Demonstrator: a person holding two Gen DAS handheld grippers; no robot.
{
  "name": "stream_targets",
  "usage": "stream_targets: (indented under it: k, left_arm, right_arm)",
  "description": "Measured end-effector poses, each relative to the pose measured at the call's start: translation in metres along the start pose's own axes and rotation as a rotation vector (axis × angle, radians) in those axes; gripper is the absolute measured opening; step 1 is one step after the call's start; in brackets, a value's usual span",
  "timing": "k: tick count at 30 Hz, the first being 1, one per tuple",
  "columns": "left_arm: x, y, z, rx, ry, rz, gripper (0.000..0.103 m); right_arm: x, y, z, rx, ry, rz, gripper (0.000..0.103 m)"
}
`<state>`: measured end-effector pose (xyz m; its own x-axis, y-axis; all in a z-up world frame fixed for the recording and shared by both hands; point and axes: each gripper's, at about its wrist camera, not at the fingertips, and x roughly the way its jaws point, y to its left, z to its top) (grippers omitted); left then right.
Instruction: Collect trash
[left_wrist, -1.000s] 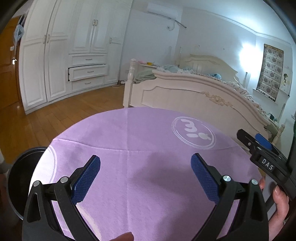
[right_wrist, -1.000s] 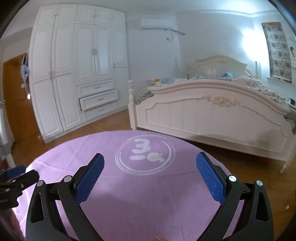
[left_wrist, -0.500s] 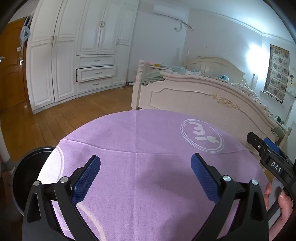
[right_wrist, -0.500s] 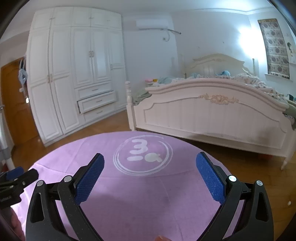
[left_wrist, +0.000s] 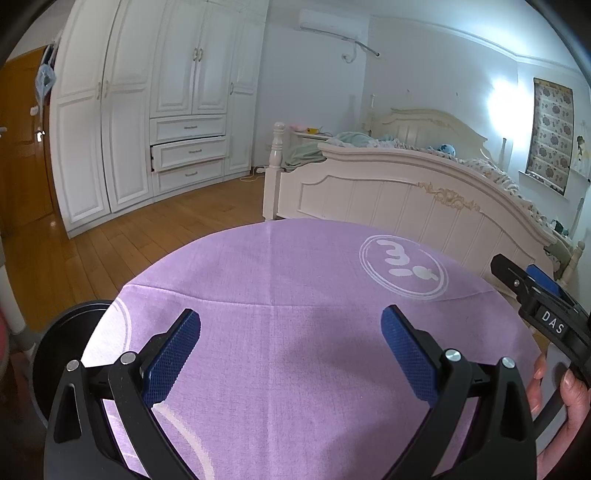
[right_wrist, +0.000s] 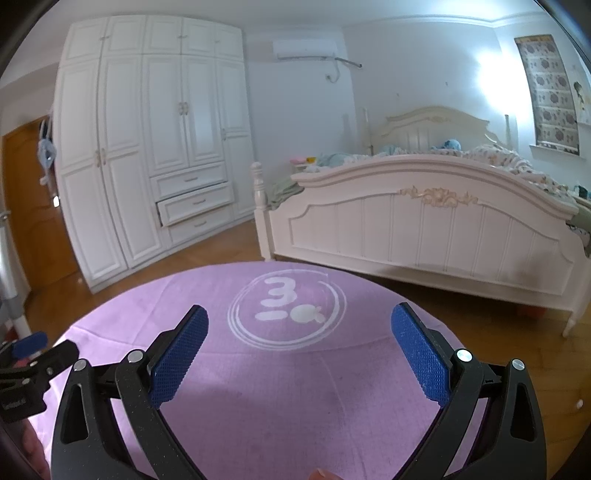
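Observation:
A round table under a purple cloth fills the lower half of both views, with a white printed emblem on it. No trash shows on the cloth. My left gripper hovers over the near part of the table, open, nothing between its blue pads. My right gripper is likewise open and empty just short of the emblem. A black round bin stands beside the table at the lower left of the left wrist view. Each gripper appears at the edge of the other's view.
A cream bed stands just beyond the table to the right. White wardrobes line the far wall, one drawer pulled out. Wooden floor lies between them. A hand holds the right gripper's handle.
Both cameras have tilted up slightly, showing more of the room and less of the cloth. The grippers stay open and empty.

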<state>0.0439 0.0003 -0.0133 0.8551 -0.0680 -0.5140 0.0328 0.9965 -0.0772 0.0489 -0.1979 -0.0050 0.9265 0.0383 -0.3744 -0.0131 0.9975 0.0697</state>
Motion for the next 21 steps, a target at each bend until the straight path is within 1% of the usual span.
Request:
stream_targets:
  k: [8, 18, 21]
  left_arm:
    - [-0.0017, -0.004, -0.0001, 0.019, -0.016, 0.006, 0.097]
    - [0.0008, -0.0037, 0.0006, 0.022, -0.008, -0.004, 0.097]
    - [0.0015, -0.0042, 0.0004, 0.025, -0.007, 0.003, 0.097]
  right_arm:
    - [-0.0009, 0.0004, -0.0004, 0.0, 0.001, 0.0, 0.098]
    - [0.0048, -0.0003, -0.0013, 0.004, 0.009, 0.002, 0.098]
    - [0.0081, -0.0012, -0.0015, 0.006, 0.011, 0.005, 0.098]
